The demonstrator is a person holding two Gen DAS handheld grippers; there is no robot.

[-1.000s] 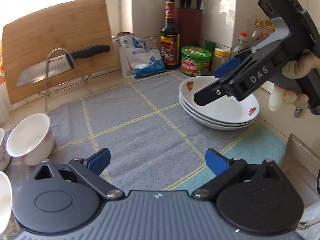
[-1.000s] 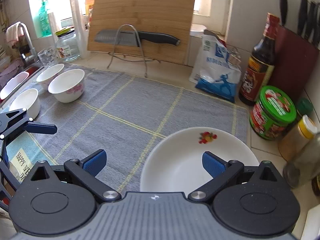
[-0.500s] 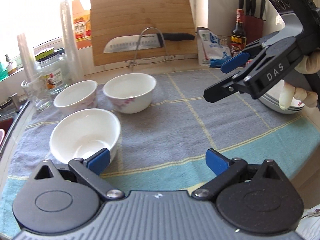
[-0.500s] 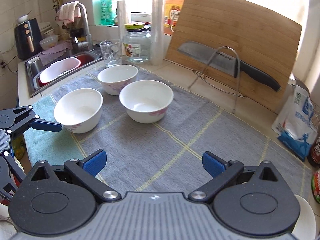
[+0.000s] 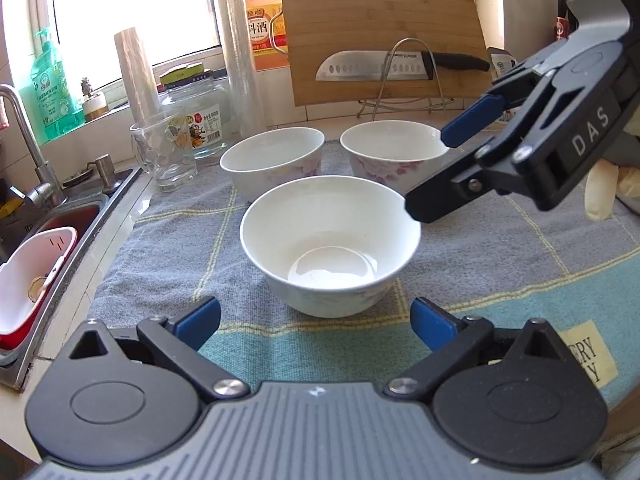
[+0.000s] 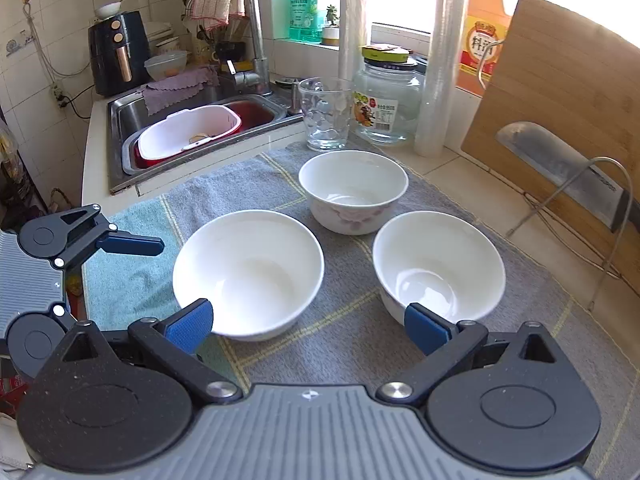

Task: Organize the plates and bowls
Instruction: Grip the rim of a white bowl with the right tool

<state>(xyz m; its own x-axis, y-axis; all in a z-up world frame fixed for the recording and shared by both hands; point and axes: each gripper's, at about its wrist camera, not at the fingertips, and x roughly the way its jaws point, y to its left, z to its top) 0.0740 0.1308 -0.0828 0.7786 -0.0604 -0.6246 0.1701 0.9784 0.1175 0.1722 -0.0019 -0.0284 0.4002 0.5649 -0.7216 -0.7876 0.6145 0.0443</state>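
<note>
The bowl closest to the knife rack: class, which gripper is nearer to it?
Right. The right gripper hovers at the rim of that bowl; the left gripper is farther, with the front bowl between.

Knife (image 5: 400, 66) on wire stand against cutting board (image 5: 380, 32), glass (image 6: 325, 114) beside jar (image 6: 386, 98)

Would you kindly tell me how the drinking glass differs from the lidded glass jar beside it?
The drinking glass is open-topped, while the glass jar carries a lid. The drinking glass has a moulded pattern and no label; the jar bears a printed label. The jar is wider. Both are clear, appear empty and stand upright by the sink.
</note>
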